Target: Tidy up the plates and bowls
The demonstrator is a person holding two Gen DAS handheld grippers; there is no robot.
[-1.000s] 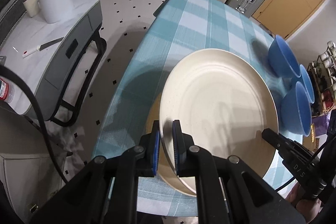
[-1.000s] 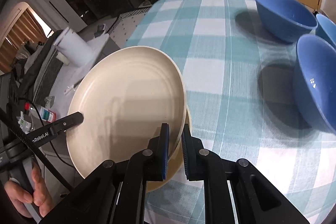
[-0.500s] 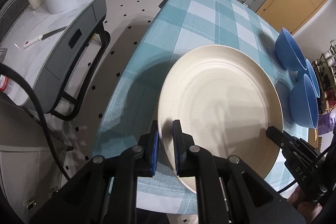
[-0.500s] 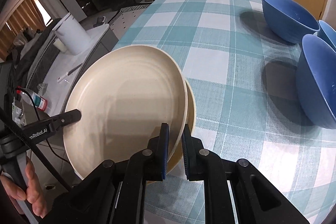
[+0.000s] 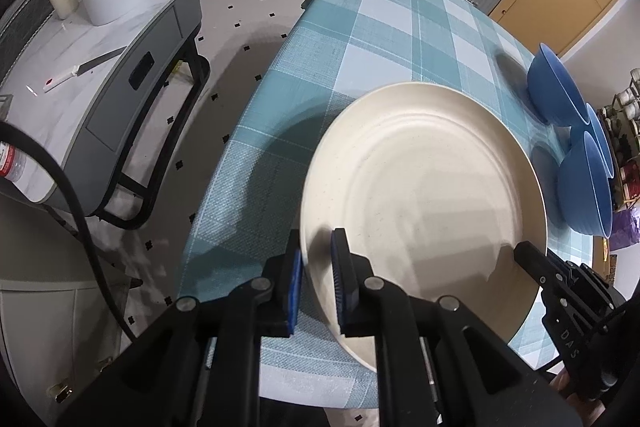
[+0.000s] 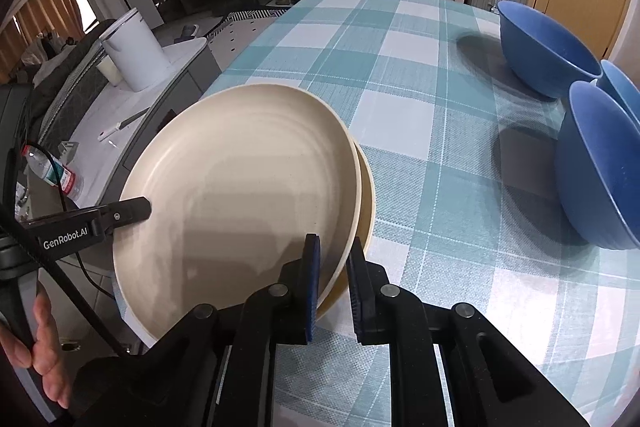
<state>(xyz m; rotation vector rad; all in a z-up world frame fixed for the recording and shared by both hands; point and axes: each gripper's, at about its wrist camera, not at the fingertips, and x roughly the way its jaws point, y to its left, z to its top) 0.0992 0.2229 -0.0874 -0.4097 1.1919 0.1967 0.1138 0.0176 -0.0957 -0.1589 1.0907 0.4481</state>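
With both tongs, left gripper [image 5: 316,277] and right gripper [image 6: 333,277], we pinch the cream plate [image 6: 240,187] above a second plate [image 6: 366,187]; three blue bowls [image 6: 600,163] are not stacked yet.

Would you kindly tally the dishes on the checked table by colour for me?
Cream plates: 2, the upper plate stacked over the lower plate
Blue bowls: 3
Total: 5

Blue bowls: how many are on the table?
3. One far back, one nearest the camera, and one partly hidden behind it at the right edge.
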